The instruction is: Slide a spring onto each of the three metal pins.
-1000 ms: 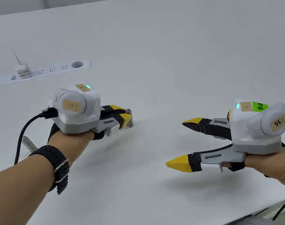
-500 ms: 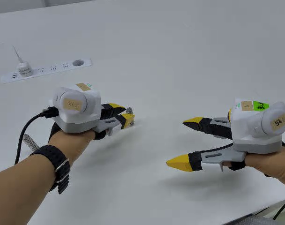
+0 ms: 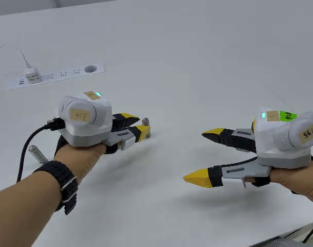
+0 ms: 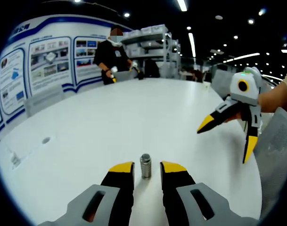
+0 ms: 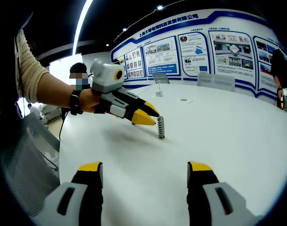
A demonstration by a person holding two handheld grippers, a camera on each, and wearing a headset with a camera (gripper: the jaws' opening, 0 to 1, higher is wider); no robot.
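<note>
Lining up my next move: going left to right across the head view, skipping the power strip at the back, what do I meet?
Loose spring → left claw → upright spring at its tips → right claw, wide open.

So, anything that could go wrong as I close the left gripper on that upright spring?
1. The spring stands upright and unsupported on the table, just ahead of the left gripper's slightly parted jaws. An off-centre approach could tip it over.
2. What looks like another spring lies on the table close by the left hand. A careless hand move might sweep it away.
</note>
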